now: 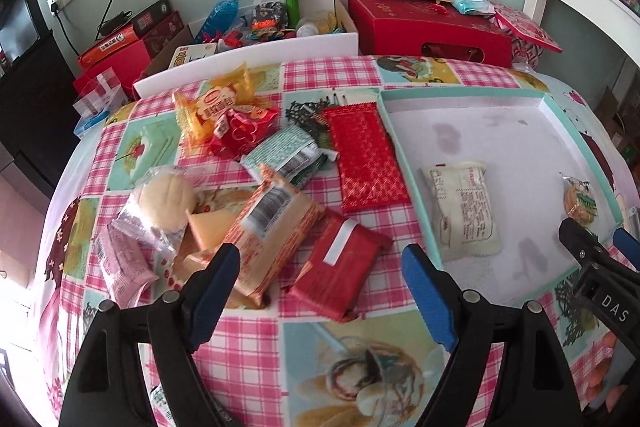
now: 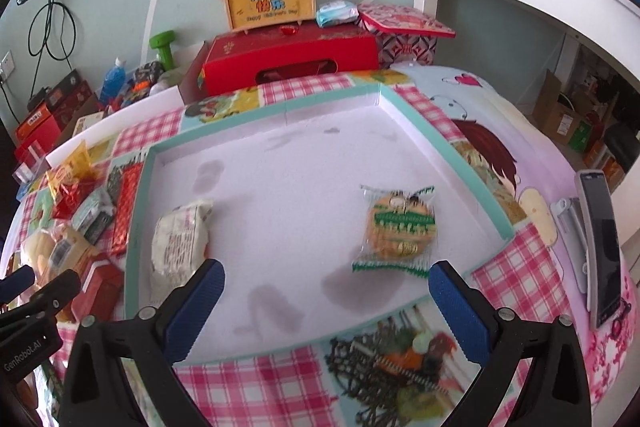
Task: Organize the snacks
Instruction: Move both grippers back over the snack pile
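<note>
The left gripper (image 1: 322,267) is held over the tabletop (image 1: 248,339) with its blue-padded fingers (image 1: 218,287) spread wide and nothing between them. Just ahead of the gap a dark red snack packet (image 1: 340,275) is seen lying flat, and beside the left finger an orange packet (image 1: 268,235) with a barcode rests partly on other wrappers. Further out past the left finger a wrapped round bun (image 1: 164,199) is found in the loose pile, with a pink packet (image 1: 124,267) beside it. Ahead of the fingers a glossy red foil packet (image 1: 366,159) and a pale green packet (image 1: 284,155) lie close together.

The right gripper (image 2: 326,285) is held over a shallow white tray (image 2: 416,123) with a teal rim, its fingers (image 2: 460,311) likewise wide apart and empty. Two snacks are seen inside the tray: a cream-coloured packet (image 2: 182,235) just beyond the left finger, and a round biscuit in a clear green-printed wrapper (image 2: 396,227) just beyond the right finger, well apart from each other. Outside the tray, to the right of the right finger, a phone (image 2: 600,239) is propped upright.
</note>
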Demonstrator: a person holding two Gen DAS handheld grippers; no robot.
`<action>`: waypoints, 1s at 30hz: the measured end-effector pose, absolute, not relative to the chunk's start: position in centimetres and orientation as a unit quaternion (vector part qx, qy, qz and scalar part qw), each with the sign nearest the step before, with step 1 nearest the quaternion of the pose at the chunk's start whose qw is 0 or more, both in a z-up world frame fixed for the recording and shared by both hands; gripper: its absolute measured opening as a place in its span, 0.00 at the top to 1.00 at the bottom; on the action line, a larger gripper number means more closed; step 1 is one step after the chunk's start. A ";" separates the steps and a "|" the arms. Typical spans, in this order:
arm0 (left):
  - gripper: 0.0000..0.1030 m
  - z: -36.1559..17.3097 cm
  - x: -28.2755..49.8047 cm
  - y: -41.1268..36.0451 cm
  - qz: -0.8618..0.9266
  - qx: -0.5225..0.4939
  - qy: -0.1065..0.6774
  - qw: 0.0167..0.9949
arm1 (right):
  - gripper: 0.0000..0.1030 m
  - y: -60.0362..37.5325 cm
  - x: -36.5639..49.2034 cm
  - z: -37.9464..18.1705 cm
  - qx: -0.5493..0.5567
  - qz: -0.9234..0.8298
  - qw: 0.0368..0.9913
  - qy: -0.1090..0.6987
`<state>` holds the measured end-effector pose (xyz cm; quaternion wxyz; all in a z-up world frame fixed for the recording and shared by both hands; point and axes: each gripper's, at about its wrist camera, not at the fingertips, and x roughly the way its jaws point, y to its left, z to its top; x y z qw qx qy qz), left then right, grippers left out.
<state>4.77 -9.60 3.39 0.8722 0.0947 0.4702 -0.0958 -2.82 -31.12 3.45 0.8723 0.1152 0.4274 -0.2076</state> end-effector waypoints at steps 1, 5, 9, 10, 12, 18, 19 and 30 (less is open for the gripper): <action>0.19 3.4 4.6 -9.1 -0.094 0.093 0.471 0.872 | 0.00 -30.9 -2.9 3.4 0.115 -0.209 0.870 0.431; 0.19 3.4 4.2 -7.3 -0.084 0.087 0.475 0.872 | 0.00 -29.6 -3.7 3.1 0.114 -0.208 0.864 0.445; 0.19 3.2 3.9 -5.4 -0.071 0.079 0.481 0.870 | 0.00 -27.9 -3.6 2.9 0.100 -0.196 0.863 0.455; 0.19 3.2 3.9 -4.9 -0.066 0.077 0.483 0.870 | 0.00 -27.3 -3.4 3.0 0.093 -0.193 0.864 0.456; 0.19 3.0 3.8 -4.0 -0.060 0.073 0.486 0.869 | 0.00 -26.3 -3.3 3.3 0.084 -0.185 0.867 0.454; 0.19 2.9 3.6 -1.0 -0.043 0.048 0.494 0.867 | 0.00 -23.0 -2.9 3.9 0.062 -0.158 0.876 0.452; 0.19 2.9 3.6 -0.3 -0.038 0.042 0.494 0.867 | 0.00 -22.5 -2.8 3.9 0.060 -0.152 0.877 0.452; 0.19 2.1 2.9 4.9 -0.011 -0.010 0.513 0.858 | 0.00 -15.7 -2.1 3.4 0.043 -0.058 0.880 0.469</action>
